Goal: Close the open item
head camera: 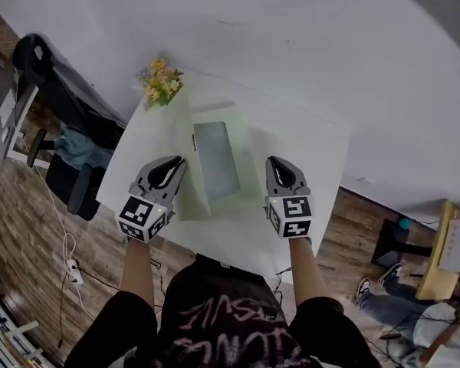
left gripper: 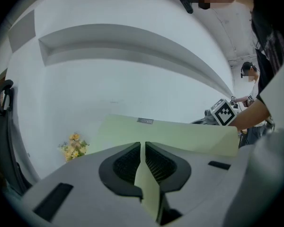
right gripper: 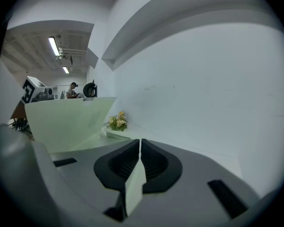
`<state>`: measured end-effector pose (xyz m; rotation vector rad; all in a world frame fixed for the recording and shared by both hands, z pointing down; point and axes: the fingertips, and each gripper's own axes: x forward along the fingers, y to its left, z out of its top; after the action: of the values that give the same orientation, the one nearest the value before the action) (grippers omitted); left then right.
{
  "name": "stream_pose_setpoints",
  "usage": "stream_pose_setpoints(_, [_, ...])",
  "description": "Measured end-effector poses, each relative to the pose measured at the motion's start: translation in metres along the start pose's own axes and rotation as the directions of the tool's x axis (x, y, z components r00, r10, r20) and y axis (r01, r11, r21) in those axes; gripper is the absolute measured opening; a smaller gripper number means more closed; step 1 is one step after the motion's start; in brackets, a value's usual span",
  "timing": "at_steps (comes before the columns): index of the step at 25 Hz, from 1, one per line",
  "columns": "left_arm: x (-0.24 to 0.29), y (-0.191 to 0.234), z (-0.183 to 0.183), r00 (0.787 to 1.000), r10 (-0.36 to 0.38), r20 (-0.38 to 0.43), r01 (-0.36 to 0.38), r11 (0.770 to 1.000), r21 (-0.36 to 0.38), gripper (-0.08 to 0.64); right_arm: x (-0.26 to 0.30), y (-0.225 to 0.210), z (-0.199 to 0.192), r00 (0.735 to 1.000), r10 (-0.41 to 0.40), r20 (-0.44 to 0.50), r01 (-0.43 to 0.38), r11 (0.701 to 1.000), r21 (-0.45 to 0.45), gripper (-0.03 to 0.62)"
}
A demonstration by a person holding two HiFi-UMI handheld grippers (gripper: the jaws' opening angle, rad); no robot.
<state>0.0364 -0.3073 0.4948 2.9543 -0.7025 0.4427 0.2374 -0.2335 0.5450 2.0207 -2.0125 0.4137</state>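
Right now your left gripper (head camera: pixel 171 171) is pressed shut on the left flap (head camera: pixel 185 159) of the pale green box (head camera: pixel 224 205), and your right gripper (head camera: pixel 280 171) pinches the right flap (head camera: pixel 253 159) the same way. The box sits open in the middle of the frame on the white table (head camera: pixel 314 152), with both flaps standing up. A little bunch of yellow flowers (head camera: pixel 161 81) rests on the table, to the upper left of the box.

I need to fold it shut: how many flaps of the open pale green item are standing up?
2. The left flap is pinched by the left gripper, and the right flap by the right gripper. Others may be hidden.
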Motion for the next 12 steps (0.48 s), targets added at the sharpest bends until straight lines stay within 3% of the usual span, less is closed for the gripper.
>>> stream_pose_setpoints(12, [0.067, -0.056, -0.002, 0.991, -0.123, -0.061, 0.126, 0.991, 0.037, 0.044, -0.032, -0.044, -0.034, 0.997, -0.070, -0.030, 0.072, 0.995, 0.063, 0.028])
